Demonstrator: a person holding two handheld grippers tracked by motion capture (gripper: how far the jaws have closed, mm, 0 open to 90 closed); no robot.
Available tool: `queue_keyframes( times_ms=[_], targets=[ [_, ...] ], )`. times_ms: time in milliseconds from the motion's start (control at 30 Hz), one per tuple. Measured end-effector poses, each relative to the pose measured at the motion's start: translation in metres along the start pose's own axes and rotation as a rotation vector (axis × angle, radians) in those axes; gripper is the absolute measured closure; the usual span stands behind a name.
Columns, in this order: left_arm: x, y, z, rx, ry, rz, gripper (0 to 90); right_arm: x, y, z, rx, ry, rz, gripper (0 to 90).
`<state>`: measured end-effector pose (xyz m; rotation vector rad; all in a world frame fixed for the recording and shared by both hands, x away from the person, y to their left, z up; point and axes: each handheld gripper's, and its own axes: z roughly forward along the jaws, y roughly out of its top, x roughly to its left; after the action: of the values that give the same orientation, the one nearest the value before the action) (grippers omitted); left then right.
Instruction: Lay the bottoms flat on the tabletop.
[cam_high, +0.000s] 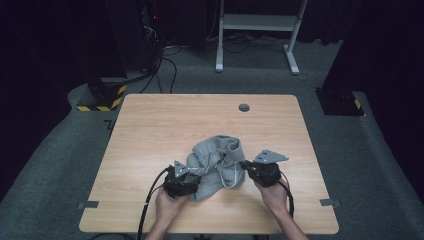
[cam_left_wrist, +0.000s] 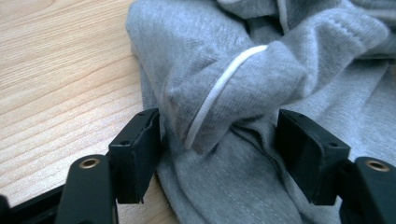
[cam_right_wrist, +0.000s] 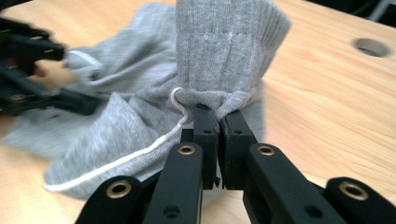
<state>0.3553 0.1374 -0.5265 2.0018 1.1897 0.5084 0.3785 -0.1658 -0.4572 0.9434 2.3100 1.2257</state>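
Two hands come in from the bottom edge of the high view, each one holding a gripper. On the left side, the left gripper (cam_high: 192, 181) lies low at the near-left edge of the grey garment (cam_high: 216, 165). Its jaws stand wide apart, with a thick fold of the grey cloth between them; the left jaw is touching the fold's side, while the right jaw is very close to the cloth, and I cannot tell if it presses on it. A white cord (cam_left_wrist: 219, 91) runs along this fold in the left gripper view.

The garment is a crumpled heap on the wooden table (cam_high: 150, 130), a little nearer to the person than the table's middle. Its ribbed hem (cam_right_wrist: 229, 42) stands upright in the right gripper view.

On the right side, the right gripper (cam_high: 245, 165) has its jaws almost fully closed, and they pinch a small bunch of the cloth just under the ribbed hem, beside a loop of the white cord. Near the far edge of the table there is a round cable hole (cam_high: 244, 107).
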Motion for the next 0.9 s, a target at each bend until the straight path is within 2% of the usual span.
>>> queue_keyframes(
  times_ms=[133, 233, 267, 300, 333, 500, 533, 567, 700, 733, 767, 800, 900],
  targets=[
    [0.000, 0.000, 0.000, 0.000, 0.001, 0.000, 32.1, -0.020, -0.005, -0.004, -0.003, -0.046, 0.053, 86.5],
    [0.000, 0.000, 0.000, 0.000, 0.002, 0.000, 32.2, -0.032, -0.012, 0.003, 0.034, -0.071, 0.085, 86.1],
    [0.000, 0.000, 0.000, 0.001, 0.003, 0.001, 32.3, -0.035, -0.015, 0.009, 0.061, -0.092, 0.085, 86.1],
    [0.000, 0.000, 0.000, 0.001, 0.003, 0.001, 32.4, -0.035, -0.015, 0.009, 0.061, -0.092, 0.085, 86.1],
    [0.000, 0.000, 0.000, 0.001, 0.004, 0.001, 32.4, -0.040, -0.020, 0.019, 0.100, -0.116, 0.080, 86.1],
    [0.000, 0.000, 0.000, 0.000, 0.003, 0.001, 32.4, -0.043, -0.027, 0.029, 0.133, -0.128, 0.096, 84.5],
    [0.000, 0.000, 0.000, 0.000, 0.003, 0.000, 32.4, -0.043, -0.028, 0.030, 0.138, -0.131, 0.098, 82.6],
    [0.000, 0.000, 0.000, 0.001, 0.003, 0.000, 32.4, -0.044, -0.030, 0.030, 0.137, -0.128, 0.112, 76.8],
    [-0.001, 0.000, 0.000, 0.001, 0.012, 0.005, 32.2, -0.043, -0.028, 0.020, 0.117, -0.122, 0.111, 72.7],
    [-0.001, 0.000, 0.000, 0.002, 0.013, 0.005, 32.0, -0.040, -0.025, 0.009, 0.096, -0.118, 0.102, 70.7],
    [-0.001, 0.000, 0.000, 0.002, 0.013, 0.005, 31.8, -0.040, -0.025, 0.009, 0.096, -0.118, 0.102, 70.7],
    [-0.001, 0.000, 0.000, 0.002, 0.015, 0.004, 31.6, -0.035, -0.021, -0.003, 0.068, -0.113, 0.081, 68.9],
    [-0.001, 0.000, 0.000, 0.002, 0.016, 0.003, 31.5, -0.032, -0.018, -0.011, 0.046, -0.107, 0.070, 67.9]
  ],
)
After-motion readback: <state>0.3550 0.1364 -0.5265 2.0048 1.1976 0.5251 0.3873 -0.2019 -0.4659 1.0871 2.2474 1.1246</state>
